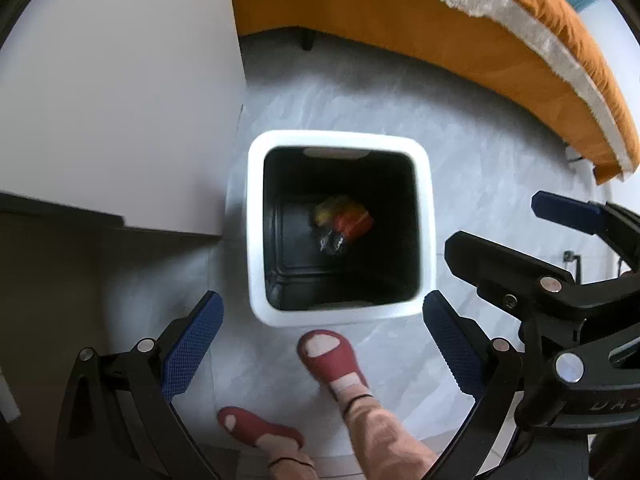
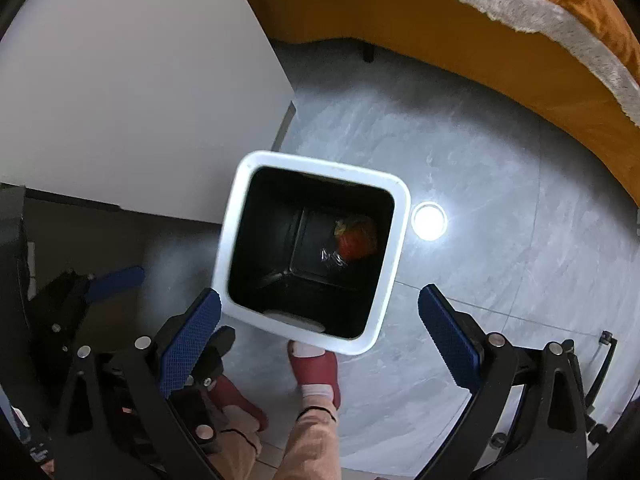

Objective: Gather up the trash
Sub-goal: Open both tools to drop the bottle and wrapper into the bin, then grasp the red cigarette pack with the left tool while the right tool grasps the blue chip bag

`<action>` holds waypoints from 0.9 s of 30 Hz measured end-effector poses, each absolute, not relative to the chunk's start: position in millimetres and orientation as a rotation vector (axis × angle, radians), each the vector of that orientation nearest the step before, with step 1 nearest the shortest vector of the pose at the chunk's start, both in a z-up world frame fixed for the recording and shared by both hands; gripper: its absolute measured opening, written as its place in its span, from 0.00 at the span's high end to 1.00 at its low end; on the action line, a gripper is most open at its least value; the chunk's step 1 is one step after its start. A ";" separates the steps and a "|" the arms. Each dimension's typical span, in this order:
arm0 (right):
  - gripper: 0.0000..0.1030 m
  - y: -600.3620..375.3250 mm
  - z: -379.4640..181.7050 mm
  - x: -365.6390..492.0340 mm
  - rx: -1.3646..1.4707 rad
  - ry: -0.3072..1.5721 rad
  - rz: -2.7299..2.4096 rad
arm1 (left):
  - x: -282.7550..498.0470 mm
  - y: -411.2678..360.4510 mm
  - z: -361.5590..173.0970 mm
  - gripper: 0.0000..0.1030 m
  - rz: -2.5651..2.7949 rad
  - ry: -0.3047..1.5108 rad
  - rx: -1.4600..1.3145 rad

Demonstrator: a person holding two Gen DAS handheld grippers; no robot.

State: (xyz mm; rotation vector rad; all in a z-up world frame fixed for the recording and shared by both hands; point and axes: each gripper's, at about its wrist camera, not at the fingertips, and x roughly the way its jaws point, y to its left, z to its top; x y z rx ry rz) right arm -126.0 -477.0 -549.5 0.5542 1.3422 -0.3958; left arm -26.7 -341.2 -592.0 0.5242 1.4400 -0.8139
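Observation:
A white square trash bin [image 1: 256,240] with a black inside stands on the grey floor. At its bottom lie red and yellow wrappers [image 1: 344,218] and a crinkled clear piece. The bin [image 2: 236,240] and the wrappers [image 2: 356,240] also show in the right wrist view. My left gripper [image 1: 322,340] hangs open and empty above the bin's near edge. My right gripper [image 2: 320,336] is open and empty above the bin too; it also shows at the right of the left wrist view [image 1: 496,224].
A grey-white table top [image 1: 120,100] lies left of the bin. An orange bed frame [image 1: 460,52] with a fringed orange blanket runs along the back right. The person's feet in red slippers [image 1: 332,356] stand just before the bin. A bright light reflection [image 2: 429,221] sits on the floor.

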 end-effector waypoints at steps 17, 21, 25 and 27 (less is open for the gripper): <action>0.05 -462.8 -350.0 -161.0 0.565 1.075 -0.434 | -54.3 -306.7 -389.4 0.05 -0.849 1.224 0.301; 0.05 -452.6 -298.2 -158.9 0.538 0.994 -0.413 | -54.7 -292.2 -329.2 0.05 -0.856 1.148 0.245; 0.05 -438.3 -251.6 -147.9 0.479 0.924 -0.372 | -52.4 -277.2 -280.9 0.05 -0.836 1.056 0.209; 0.05 -428.8 -233.3 -140.2 0.447 0.895 -0.347 | -48.2 -265.1 -258.5 0.05 -0.800 1.000 0.198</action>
